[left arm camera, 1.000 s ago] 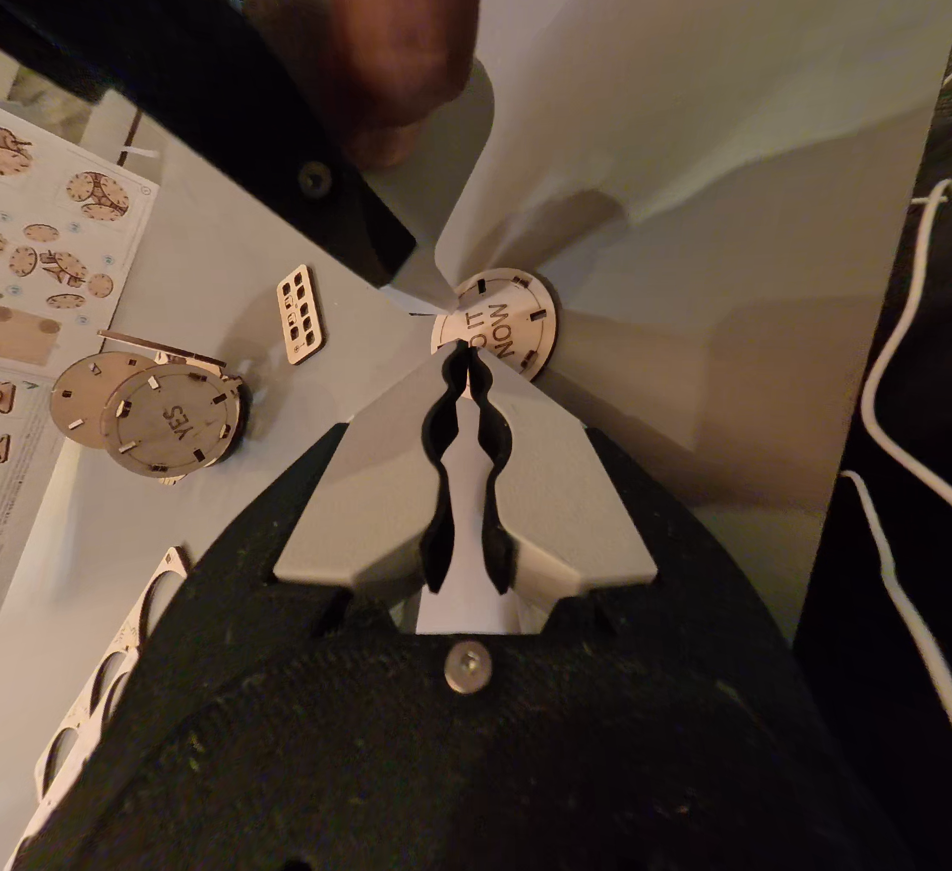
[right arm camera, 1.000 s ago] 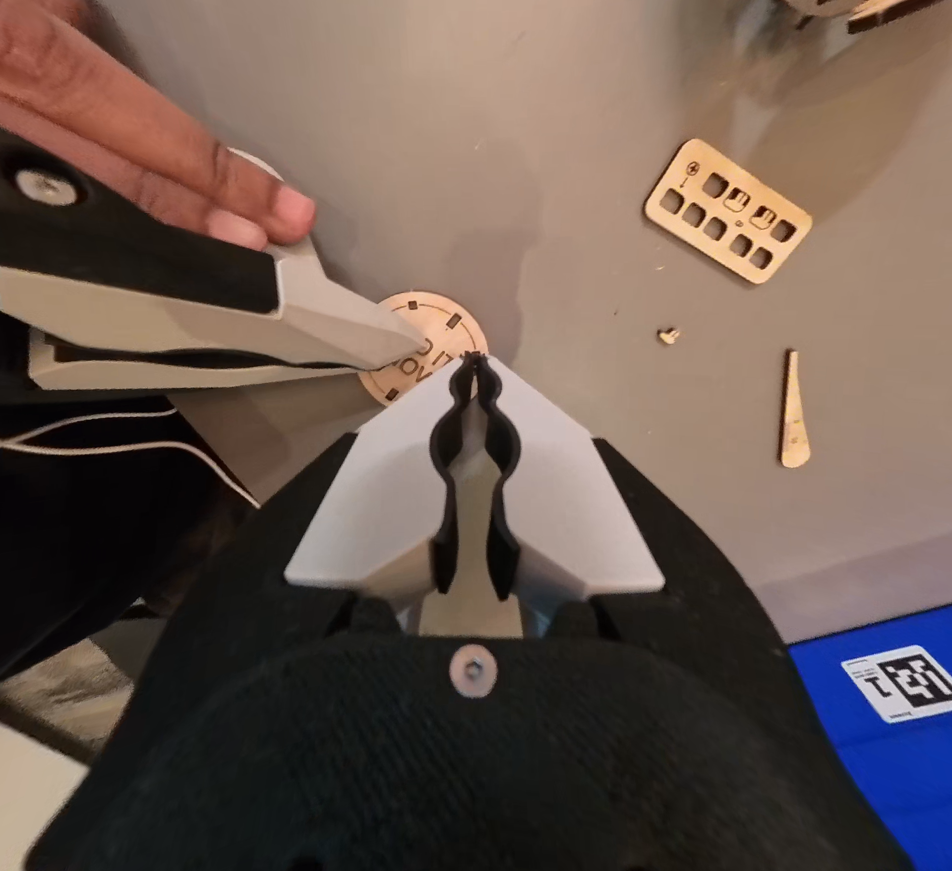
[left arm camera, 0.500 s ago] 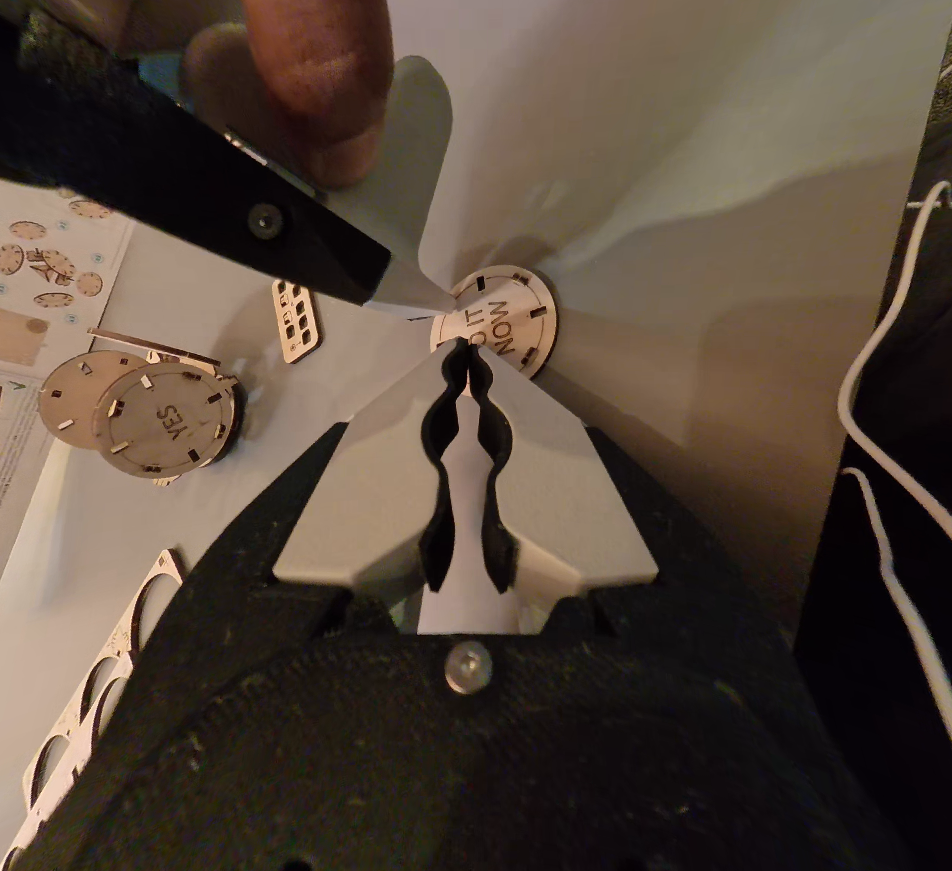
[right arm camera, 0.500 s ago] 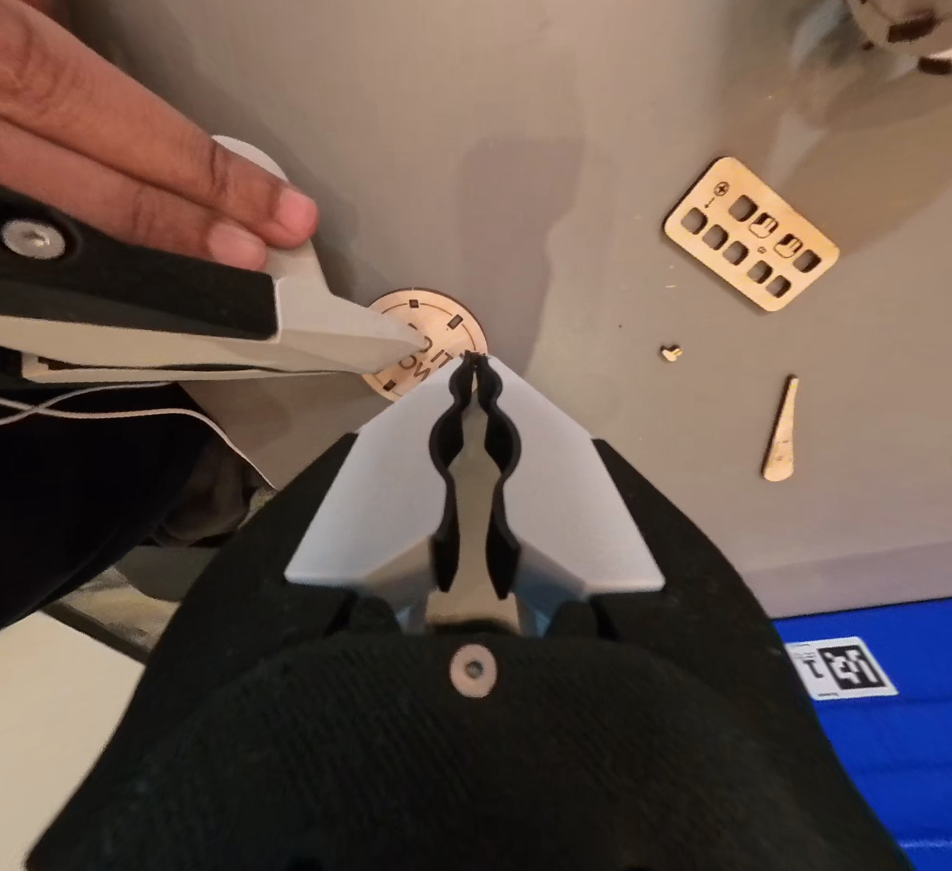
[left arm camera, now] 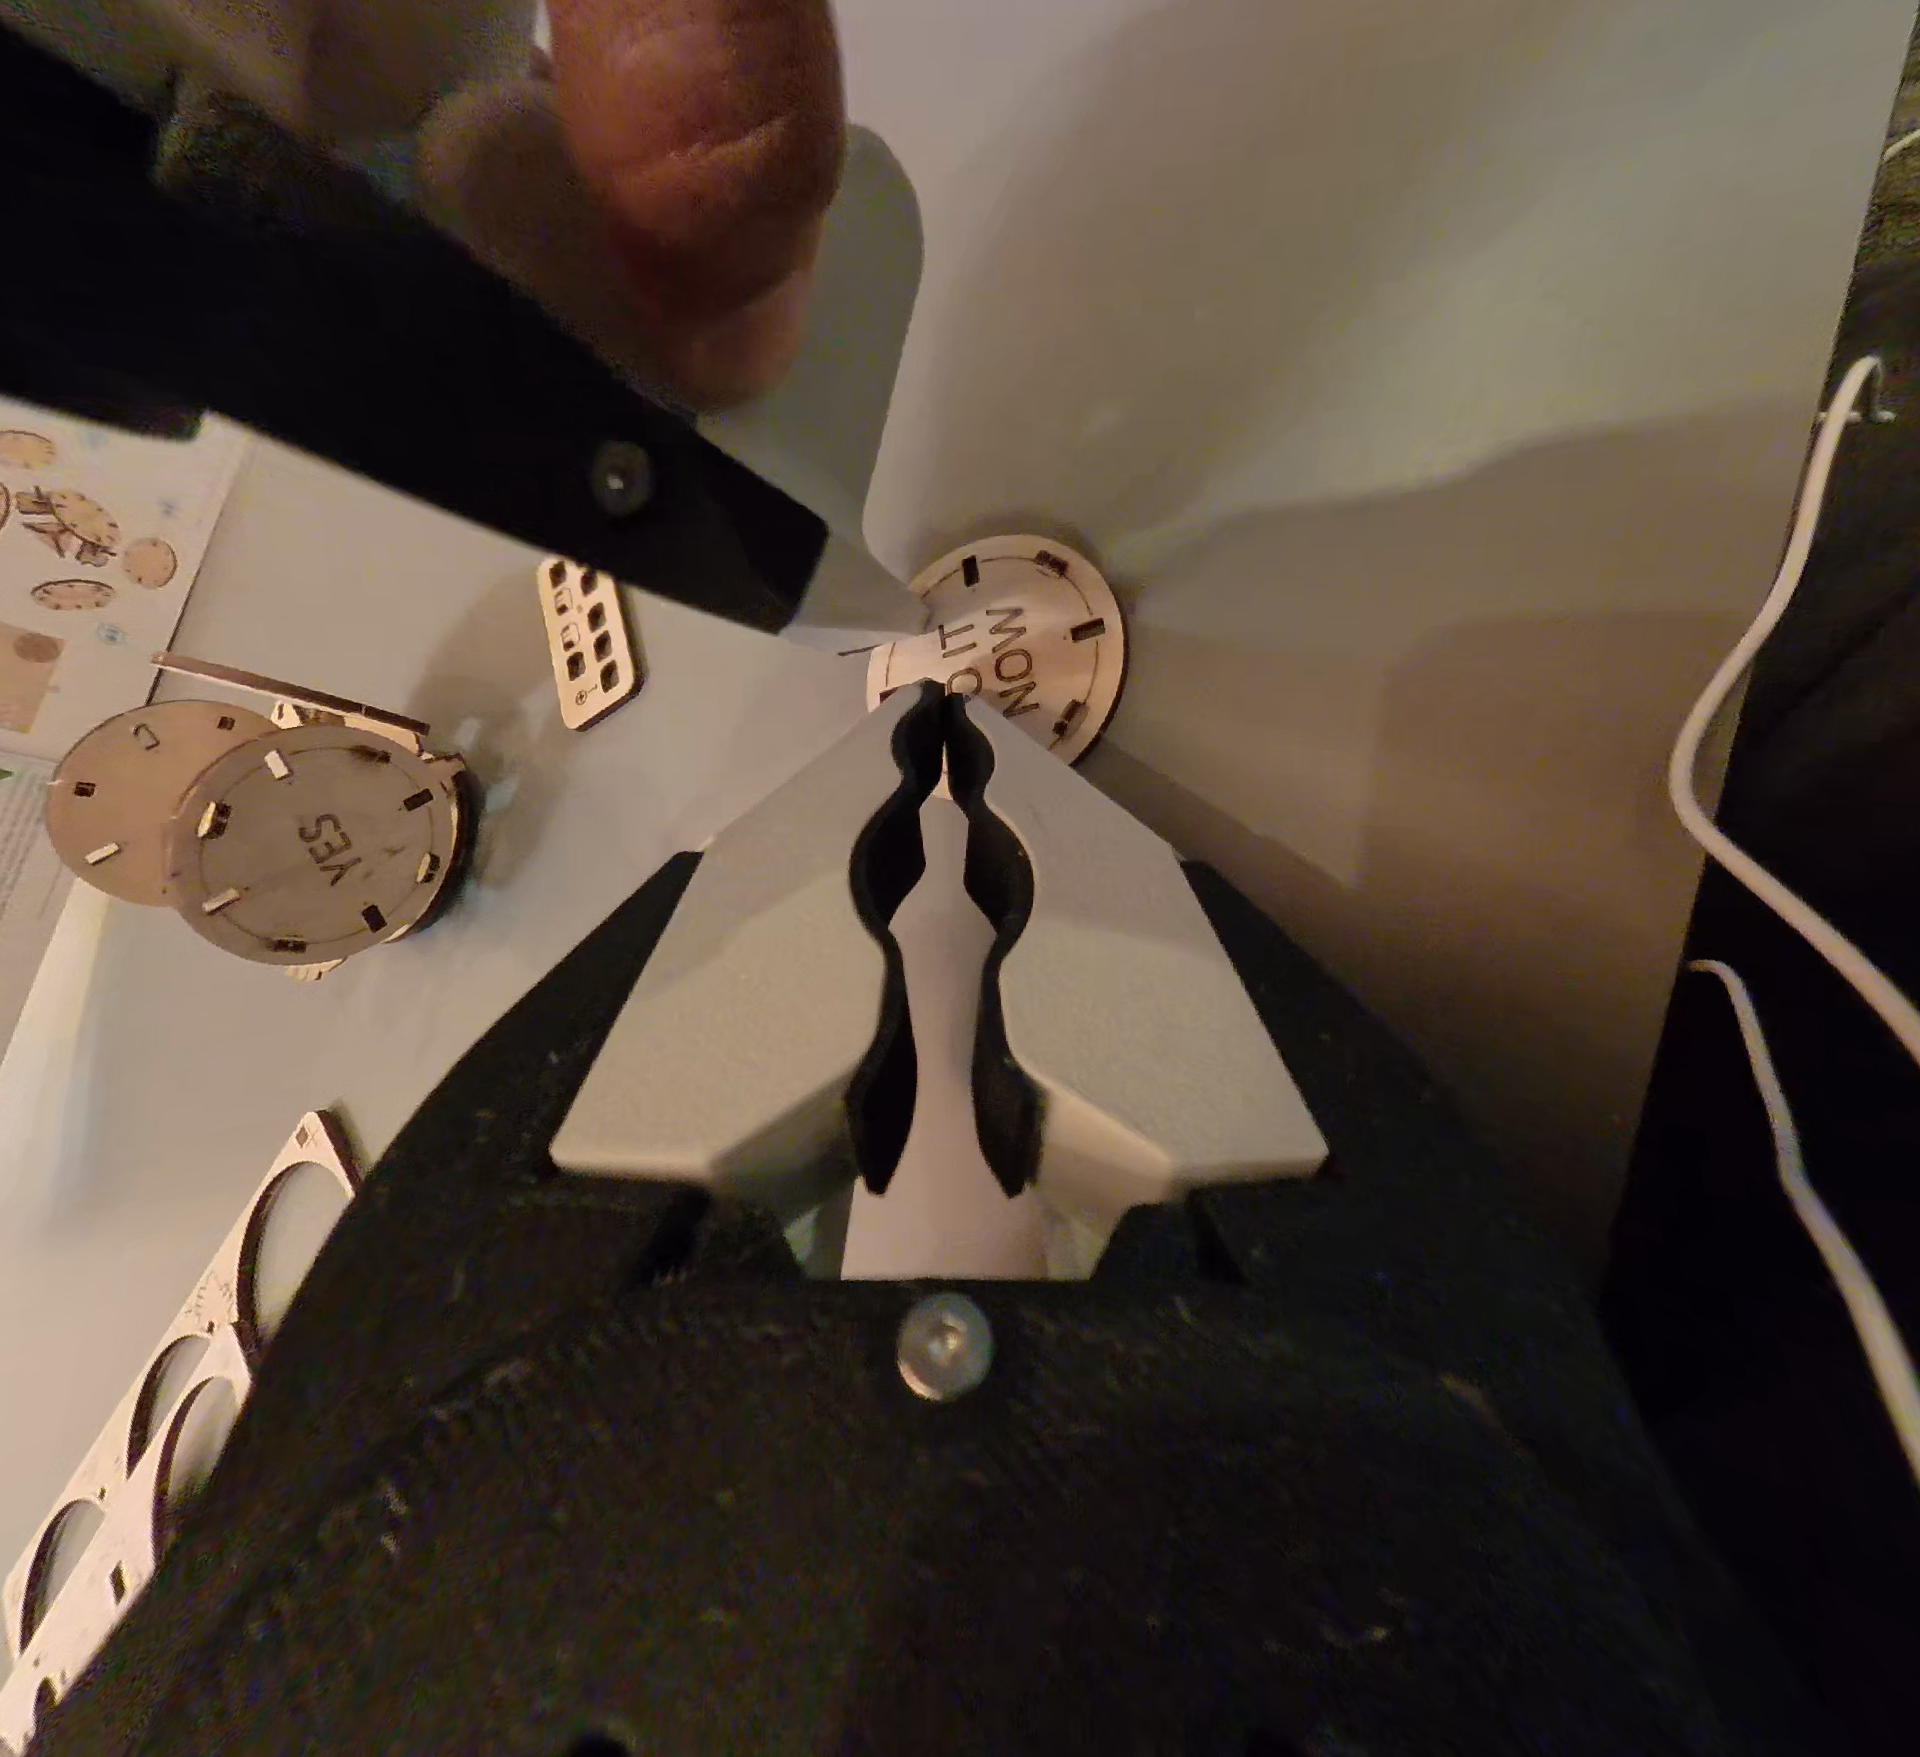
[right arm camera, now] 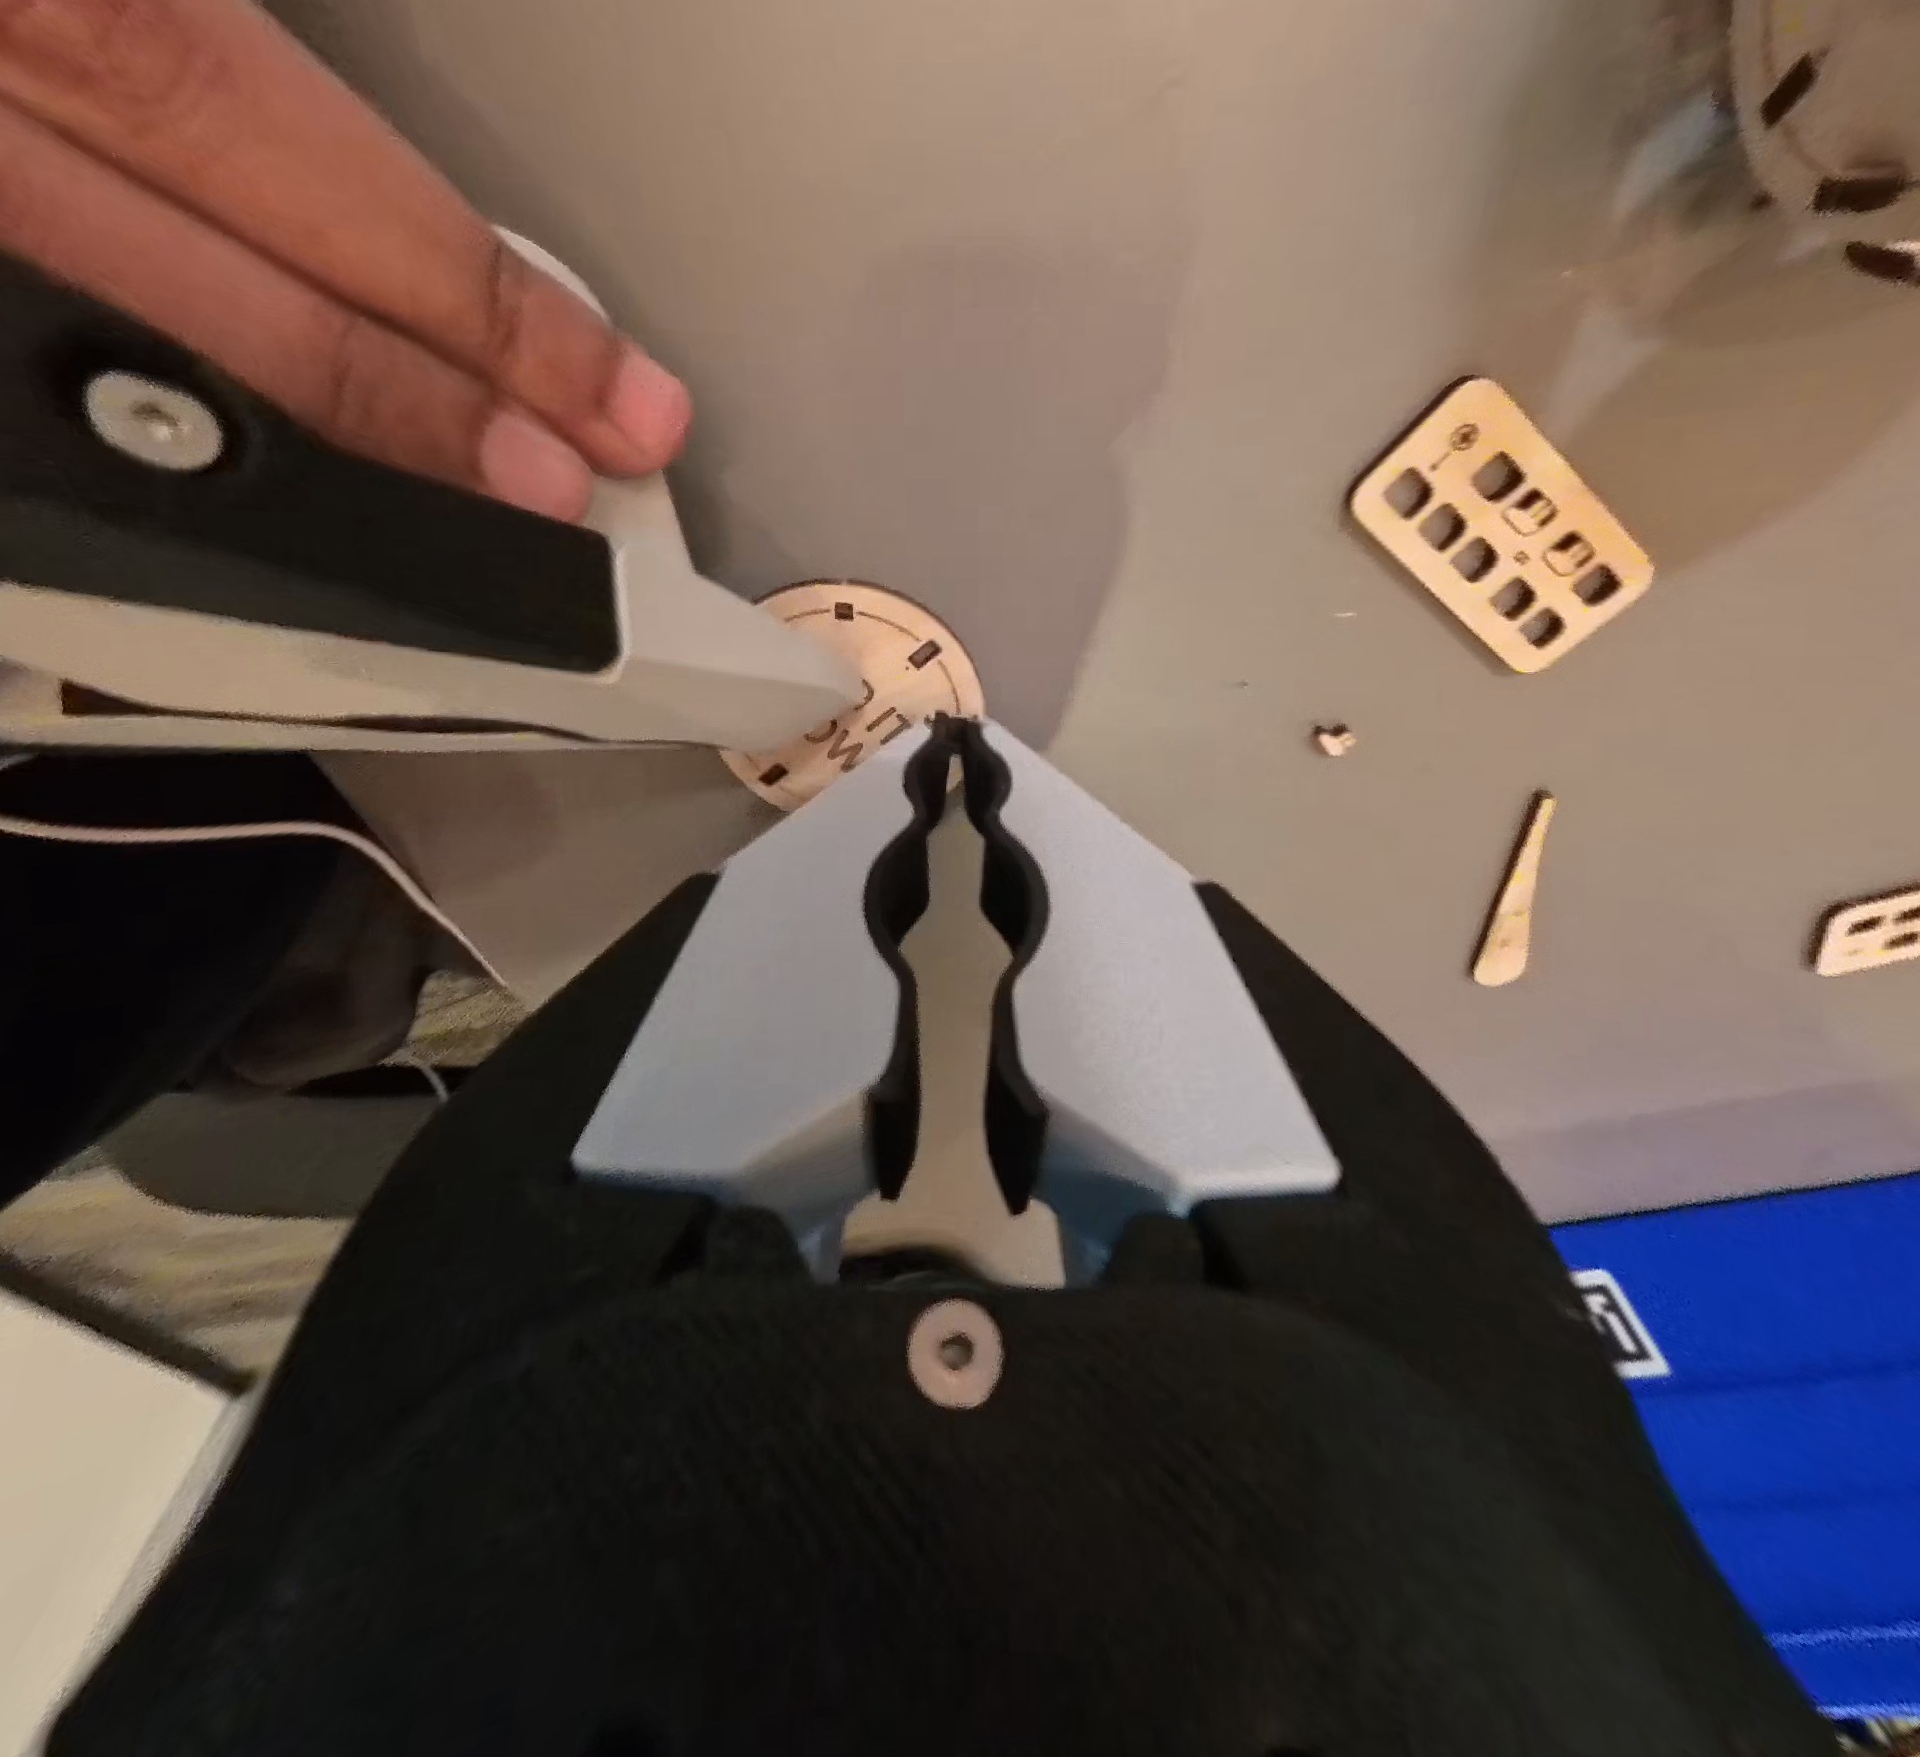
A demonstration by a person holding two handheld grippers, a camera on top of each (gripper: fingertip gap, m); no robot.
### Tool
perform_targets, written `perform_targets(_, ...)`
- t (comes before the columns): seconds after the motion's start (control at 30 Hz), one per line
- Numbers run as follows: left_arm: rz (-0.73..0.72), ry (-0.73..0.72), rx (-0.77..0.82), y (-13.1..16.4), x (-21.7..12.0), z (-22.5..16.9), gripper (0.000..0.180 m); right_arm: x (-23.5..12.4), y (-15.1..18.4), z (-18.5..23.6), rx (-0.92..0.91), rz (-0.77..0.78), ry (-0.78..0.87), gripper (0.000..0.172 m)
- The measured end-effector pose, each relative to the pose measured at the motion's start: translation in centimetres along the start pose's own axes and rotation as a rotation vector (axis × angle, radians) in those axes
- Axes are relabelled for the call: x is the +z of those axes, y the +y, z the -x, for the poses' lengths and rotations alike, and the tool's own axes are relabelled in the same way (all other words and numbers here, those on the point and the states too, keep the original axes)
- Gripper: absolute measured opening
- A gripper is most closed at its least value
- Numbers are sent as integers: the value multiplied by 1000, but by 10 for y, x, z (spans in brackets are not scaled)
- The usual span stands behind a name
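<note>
A small round wooden disc [left arm camera: 1029, 647] with engraved letters and slots lies flat on the grey table [left arm camera: 1351, 253]. My left gripper [left arm camera: 943, 699] is shut, its tips resting on the disc's near edge. My right gripper [right arm camera: 954, 725] is shut too, its tips at the edge of the same disc [right arm camera: 894, 658]. In the left wrist view the right gripper's fingers [left arm camera: 862, 595] come in from the upper left and touch the disc. In the right wrist view the left gripper's fingers [right arm camera: 748, 679] lie over the disc from the left. I see nothing held between either pair of pads.
A stack of larger wooden discs [left arm camera: 312, 845], a slotted wooden card [left arm camera: 587, 658], a cut-out wooden sheet [left arm camera: 156, 1395] and an instruction sheet [left arm camera: 73, 544] lie left. A wooden pointer [right arm camera: 1512, 897] and a tiny peg [right arm camera: 1330, 739] lie right. White cables [left arm camera: 1714, 772] hang past the table edge. A blue mat [right arm camera: 1766, 1447] lies near. The tips of both grippers are at nearly the same place.
The right gripper and the hand on it have come lower and closer to the disc in the left wrist view. Both grippers stay shut; the disc has not moved.
</note>
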State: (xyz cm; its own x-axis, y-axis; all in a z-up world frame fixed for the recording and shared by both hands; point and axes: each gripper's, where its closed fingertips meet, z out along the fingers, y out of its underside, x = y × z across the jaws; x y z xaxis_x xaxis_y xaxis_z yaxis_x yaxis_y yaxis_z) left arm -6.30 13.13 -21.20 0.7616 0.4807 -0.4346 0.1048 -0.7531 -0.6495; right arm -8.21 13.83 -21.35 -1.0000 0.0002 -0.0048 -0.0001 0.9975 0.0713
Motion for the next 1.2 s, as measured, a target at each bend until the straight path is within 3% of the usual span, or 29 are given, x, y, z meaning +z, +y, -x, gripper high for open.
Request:
perform_targets(0.03,0,-1,1,0,0,0,0,0,0,0,-4,-15,21,3)
perform_targets(0.1,0,-6,6,0,0,0,0,-2,-1,4,21,-56,17,25)
perform_targets(0.2,1,-17,16,0,0,0,0,-15,-6,6,92,-170,4,22)
perform_targets(0.3,2,-25,23,0,0,0,0,-28,-7,-2,175,-278,39,0)
perform_targets(0.33,2,-28,26,0,0,0,0,-31,-8,-8,221,-328,66,0)
perform_targets(0.4,2,-31,30,0,0,0,0,-45,-19,-25,356,-541,116,0)
perform_targets(0.53,2,-36,34,0,0,0,0,-116,-40,-77,633,-1253,287,0)
perform_targets(0.6,2,-40,38,0,0,1,0,-134,-42,-88,691,-1455,344,0)
perform_targets(0.8,5,-57,54,0,1,1,0,-142,-65,-91,712,-1604,480,0)
perform_targets(0.97,7,-74,71,0,1,1,0,-158,-59,-92,699,-1715,628,0)
perform_targets(1.1,6,-66,61,0,1,1,0,-132,-65,-94,700,-1642,643,0)
perform_targets(1.2,6,-69,65,0,1,1,0,-163,-52,-91,681,-1692,749,0)
